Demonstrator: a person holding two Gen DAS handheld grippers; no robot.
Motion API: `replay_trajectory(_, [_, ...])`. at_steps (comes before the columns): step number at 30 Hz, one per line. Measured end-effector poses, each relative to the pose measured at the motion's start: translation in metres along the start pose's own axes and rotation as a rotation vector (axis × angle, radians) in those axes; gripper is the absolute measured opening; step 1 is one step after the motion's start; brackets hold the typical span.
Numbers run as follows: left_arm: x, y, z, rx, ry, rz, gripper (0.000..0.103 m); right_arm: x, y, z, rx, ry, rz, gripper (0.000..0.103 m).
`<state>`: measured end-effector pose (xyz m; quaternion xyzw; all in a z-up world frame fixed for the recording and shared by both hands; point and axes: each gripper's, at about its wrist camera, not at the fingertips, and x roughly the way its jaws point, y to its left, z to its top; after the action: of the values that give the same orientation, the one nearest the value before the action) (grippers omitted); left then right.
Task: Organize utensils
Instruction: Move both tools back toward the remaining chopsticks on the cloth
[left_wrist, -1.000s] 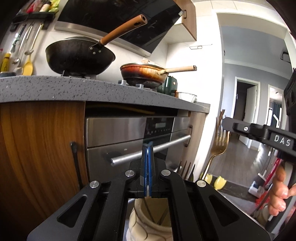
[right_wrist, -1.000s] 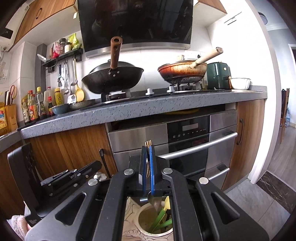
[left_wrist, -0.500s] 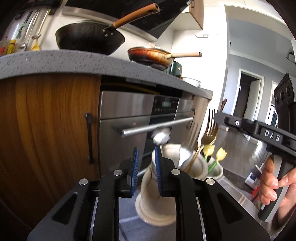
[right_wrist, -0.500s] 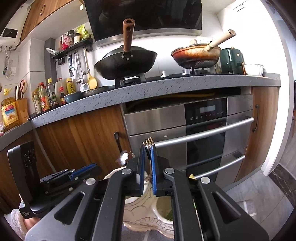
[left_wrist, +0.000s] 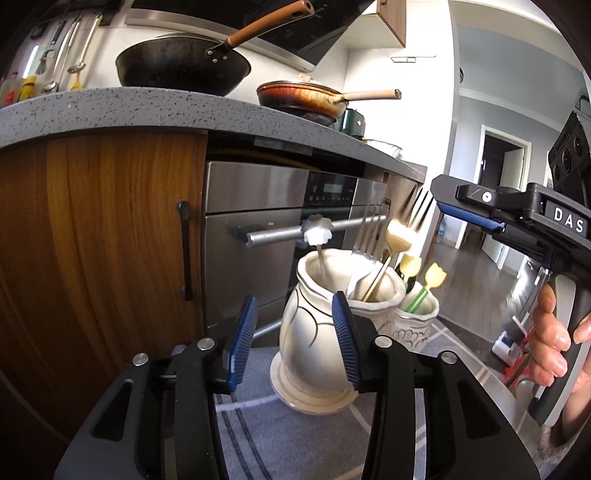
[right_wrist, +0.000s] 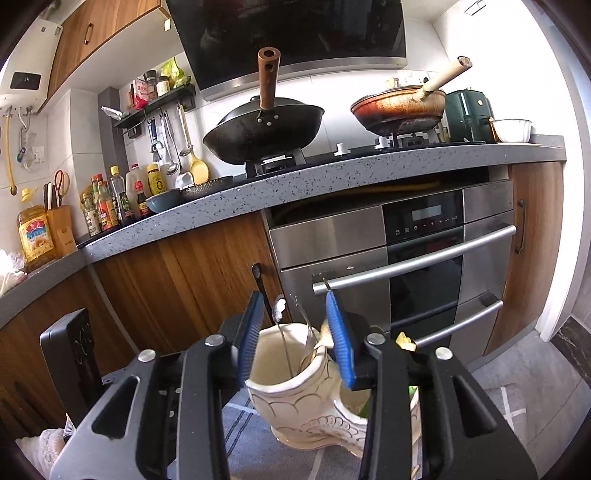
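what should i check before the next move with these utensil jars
1. Left gripper empty: ok, fingers apart with nothing between the pads.
2. Right gripper empty: ok, fingers apart above the jars, no utensil held.
3. Tall cream jar upright: ok, it stands on the grey mat.
4. Gold fork settled in the jar: cannot tell, it is blurred.
5. Small jar position: ok, it stands right beside the tall jar with the tulip-topped picks in it.
6. More loose utensils to sort: cannot tell, none show in either view.
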<state>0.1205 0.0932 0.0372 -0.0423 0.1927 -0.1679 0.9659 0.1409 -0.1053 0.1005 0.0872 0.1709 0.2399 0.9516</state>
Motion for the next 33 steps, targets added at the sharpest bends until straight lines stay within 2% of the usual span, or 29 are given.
replay_trajectory(16, [-0.035,-0.032,0.000,0.014,0.000,0.018,0.075,-0.058,-0.019,-0.024,0.072,0.020,-0.028,0.071])
replay_trajectory(25, [-0.049,-0.065,-0.007,0.006,0.060,0.019,0.082,-0.095,-0.050,-0.061,0.138,0.057,-0.102,0.075])
replay_trajectory(33, [-0.038,-0.106,-0.032,0.023,0.145,-0.049,0.087,-0.101,-0.084,-0.099,0.220,0.125,-0.171,0.075])
